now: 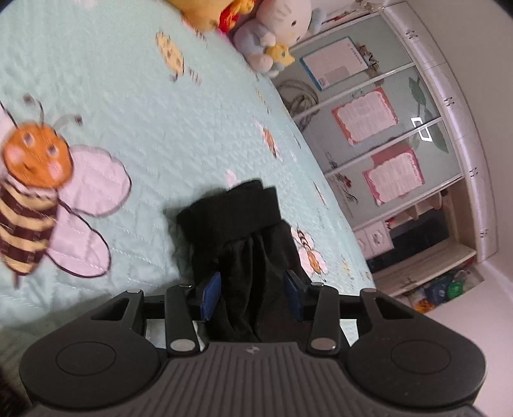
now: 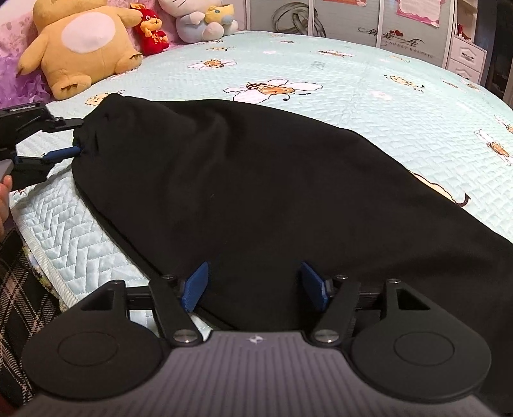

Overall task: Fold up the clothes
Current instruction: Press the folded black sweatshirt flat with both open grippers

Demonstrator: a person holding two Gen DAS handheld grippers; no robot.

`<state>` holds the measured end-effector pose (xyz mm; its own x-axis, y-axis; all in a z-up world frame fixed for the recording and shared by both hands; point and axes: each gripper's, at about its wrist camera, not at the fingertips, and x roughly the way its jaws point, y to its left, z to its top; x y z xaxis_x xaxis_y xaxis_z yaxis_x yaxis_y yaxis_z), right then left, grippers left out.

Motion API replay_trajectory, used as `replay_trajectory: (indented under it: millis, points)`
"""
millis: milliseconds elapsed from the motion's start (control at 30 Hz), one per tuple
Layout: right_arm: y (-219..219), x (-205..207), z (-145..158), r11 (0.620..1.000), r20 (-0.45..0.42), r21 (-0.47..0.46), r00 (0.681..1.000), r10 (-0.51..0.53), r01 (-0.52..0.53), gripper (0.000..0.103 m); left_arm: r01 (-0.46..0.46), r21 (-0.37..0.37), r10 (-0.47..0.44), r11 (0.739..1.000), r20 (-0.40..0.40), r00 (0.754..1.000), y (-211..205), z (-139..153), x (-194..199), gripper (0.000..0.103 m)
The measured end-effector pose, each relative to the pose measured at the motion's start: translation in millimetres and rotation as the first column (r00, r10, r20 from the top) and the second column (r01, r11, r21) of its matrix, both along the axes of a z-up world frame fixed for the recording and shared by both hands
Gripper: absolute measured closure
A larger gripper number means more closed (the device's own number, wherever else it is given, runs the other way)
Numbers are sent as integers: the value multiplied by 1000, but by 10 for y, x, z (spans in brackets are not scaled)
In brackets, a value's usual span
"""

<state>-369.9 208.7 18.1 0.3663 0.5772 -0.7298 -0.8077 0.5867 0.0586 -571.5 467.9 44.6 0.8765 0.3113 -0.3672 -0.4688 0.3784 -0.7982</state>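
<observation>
A black garment [image 2: 256, 179] lies spread across the mint bee-print bedspread [image 2: 368, 96]. Its left end is gathered into a bunch. My left gripper [image 2: 79, 136] holds that bunched end from the left. In the left wrist view the black cloth [image 1: 237, 218] fills the gap between the blue pads [image 1: 211, 295], so my left gripper [image 1: 252, 293] is shut on it. My right gripper [image 2: 255, 285] is open at the garment's near edge, its blue pads [image 2: 195, 285] standing wide apart with cloth between them.
Plush toys sit at the head of the bed: a yellow bear [image 2: 80, 45], a red doll [image 2: 150, 32] and a white-and-blue one [image 2: 198, 22]. A wardrobe with posters [image 1: 384, 134] stands beyond the bed. The bed's edge [image 2: 48, 263] and a person's plaid clothing [image 2: 19, 288] are at the near left.
</observation>
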Motion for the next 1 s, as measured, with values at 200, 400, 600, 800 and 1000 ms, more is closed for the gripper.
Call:
replay_trajectory:
  millis: [200, 400, 600, 800, 1000]
  points:
    - [-23, 3, -17, 1000, -11, 16, 1000, 0, 0, 36, 88, 150, -84, 985, -29, 996, -168, 257, 206, 57]
    - [-91, 29, -30, 998, -26, 52, 999, 26, -24, 32, 69, 82, -61, 994, -88, 994, -90, 126, 408, 57]
    - [-132, 62, -35, 995, -57, 87, 997, 53, -48, 26, 44, 168, -23, 985, -126, 992, -52, 241, 359, 57]
    - [-331, 360, 103, 976, -200, 220, 979, 35, 10, 26, 150, 242, -115, 959, -153, 982, -159, 304, 488, 52]
    - [-664, 845, 301, 907, -341, 388, 940, -23, 163, 26, 171, 178, -126, 969, -241, 962, -251, 77, 622, 51]
